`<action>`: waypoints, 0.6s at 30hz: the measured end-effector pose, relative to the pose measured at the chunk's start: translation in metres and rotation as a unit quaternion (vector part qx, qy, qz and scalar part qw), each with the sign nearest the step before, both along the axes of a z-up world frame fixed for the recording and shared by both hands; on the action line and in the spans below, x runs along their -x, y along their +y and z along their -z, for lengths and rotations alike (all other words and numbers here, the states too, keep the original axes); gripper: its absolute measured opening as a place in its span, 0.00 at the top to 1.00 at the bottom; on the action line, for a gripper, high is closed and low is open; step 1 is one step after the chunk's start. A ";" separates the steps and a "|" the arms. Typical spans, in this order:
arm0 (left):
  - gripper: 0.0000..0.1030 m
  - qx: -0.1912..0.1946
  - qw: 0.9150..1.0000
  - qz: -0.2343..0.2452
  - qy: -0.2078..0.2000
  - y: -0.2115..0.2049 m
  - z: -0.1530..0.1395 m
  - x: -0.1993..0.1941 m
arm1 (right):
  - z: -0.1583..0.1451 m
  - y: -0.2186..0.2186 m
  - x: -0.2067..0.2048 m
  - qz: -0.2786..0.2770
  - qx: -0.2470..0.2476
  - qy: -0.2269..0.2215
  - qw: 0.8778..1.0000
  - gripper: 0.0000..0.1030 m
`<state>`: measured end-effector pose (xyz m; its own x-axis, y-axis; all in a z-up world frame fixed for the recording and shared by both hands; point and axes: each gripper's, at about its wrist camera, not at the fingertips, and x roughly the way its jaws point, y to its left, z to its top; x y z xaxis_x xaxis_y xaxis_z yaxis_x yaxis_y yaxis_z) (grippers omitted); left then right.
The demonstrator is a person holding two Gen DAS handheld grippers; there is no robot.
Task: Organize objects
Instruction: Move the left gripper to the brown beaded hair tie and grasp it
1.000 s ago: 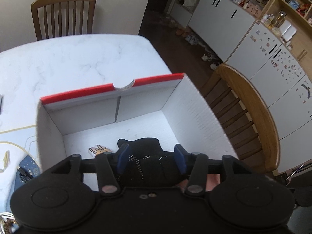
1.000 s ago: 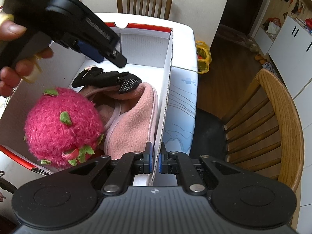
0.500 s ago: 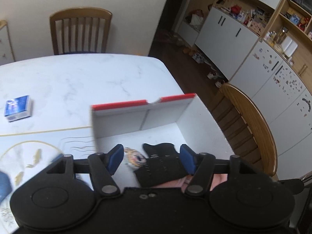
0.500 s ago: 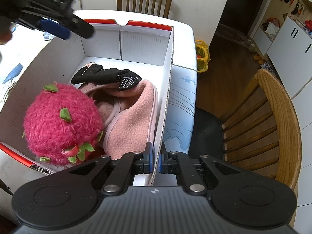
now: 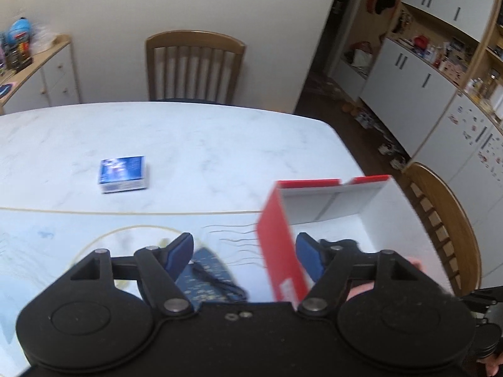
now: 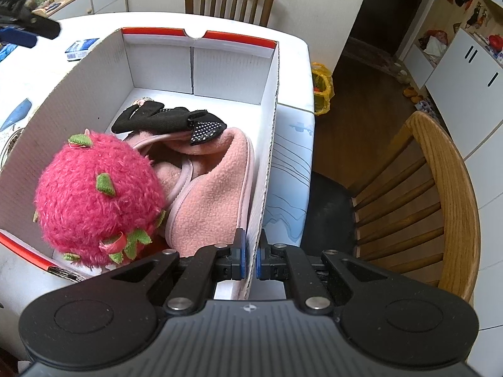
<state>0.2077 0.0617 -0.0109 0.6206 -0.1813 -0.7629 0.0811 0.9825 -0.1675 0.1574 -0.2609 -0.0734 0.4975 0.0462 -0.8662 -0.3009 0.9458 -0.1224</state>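
Left claw (image 5: 243, 256) withdrawn from box (image 5: 278, 245); black glove (image 6: 163, 121) left inside

Black glove (image 6: 169, 122) atop pink fleece (image 6: 207, 194), pink plush (image 6: 97, 201) beside

- In the box (image 6: 201, 62): plush fruit (image 6: 97, 198) near-left, fleece (image 6: 213, 194) to its right, glove (image 6: 166, 121) on the fleece, farther back.
- Small carton (image 5: 123, 174) on the table (image 5: 220, 144), left of the box.

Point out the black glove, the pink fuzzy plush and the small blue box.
black glove (image 6: 163, 121), right wrist view, on its palm.
pink fuzzy plush (image 6: 97, 201), right wrist view, middle of its body.
small blue box (image 5: 123, 173), left wrist view, on its top face.
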 end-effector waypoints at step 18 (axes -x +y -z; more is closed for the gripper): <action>0.01 -0.059 0.997 -0.015 0.051 0.044 0.063 0.049 | 0.001 0.005 -0.002 0.009 0.011 0.006 1.000 0.94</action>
